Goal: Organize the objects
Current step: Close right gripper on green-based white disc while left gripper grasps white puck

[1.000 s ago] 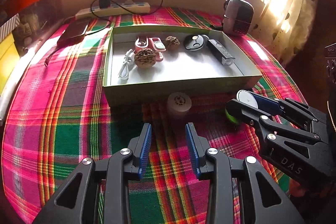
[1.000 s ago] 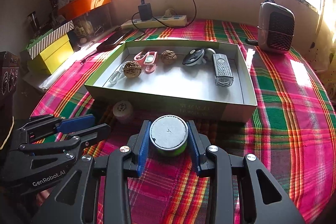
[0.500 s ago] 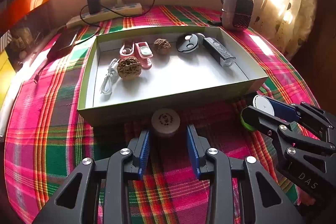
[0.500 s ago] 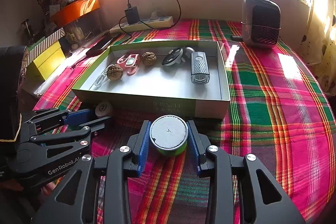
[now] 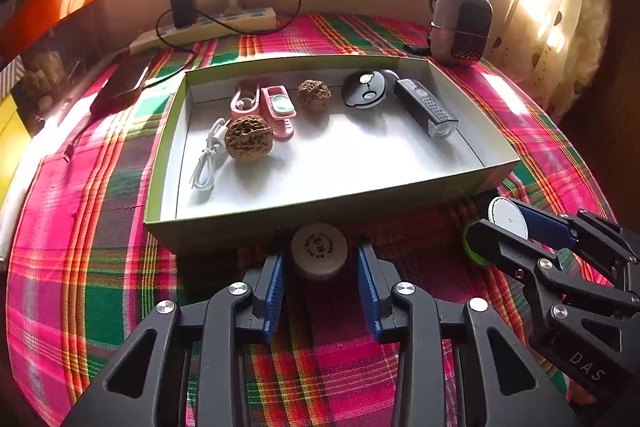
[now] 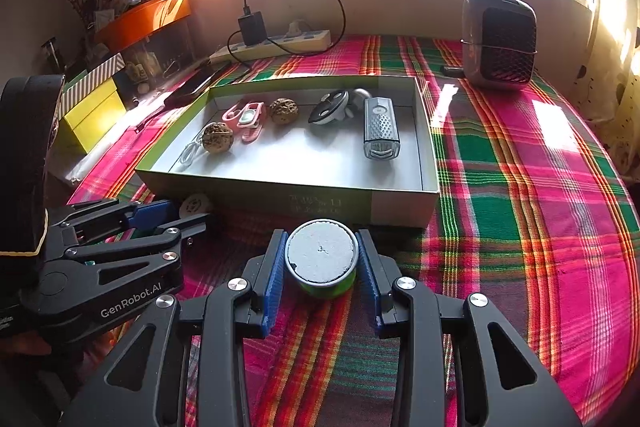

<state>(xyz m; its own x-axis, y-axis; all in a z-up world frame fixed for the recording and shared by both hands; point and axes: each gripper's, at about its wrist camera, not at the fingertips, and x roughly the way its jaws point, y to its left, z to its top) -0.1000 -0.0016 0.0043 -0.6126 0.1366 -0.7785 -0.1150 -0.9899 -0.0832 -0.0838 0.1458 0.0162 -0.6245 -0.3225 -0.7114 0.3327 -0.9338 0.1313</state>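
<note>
A small beige round tin [image 5: 319,254] lies on the plaid cloth against the front wall of the green cardboard box [image 5: 168,155]. My left gripper [image 5: 320,277] is open, its blue pads on either side of the tin with gaps showing. My right gripper [image 6: 321,259] is shut on a green jar with a white lid [image 6: 321,253], held just in front of the box [image 6: 400,203]. From the left wrist view that jar [image 5: 507,219] sits in the right gripper [image 5: 502,223] at the right. The left gripper [image 6: 190,210] shows at the left of the right wrist view, by the tin [image 6: 196,203].
The box holds a white cable [image 5: 206,163], two walnuts [image 5: 249,139], a pink gadget [image 5: 276,107], a black round device [image 5: 365,90] and a grey bike light [image 5: 426,107]. Behind it lie a power strip [image 5: 208,29], a phone [image 5: 122,85] and a small heater [image 5: 462,23].
My left gripper has moved forward to the box, and the beige tin now sits between its fingertips. The right gripper keeps its hold on the jar.
</note>
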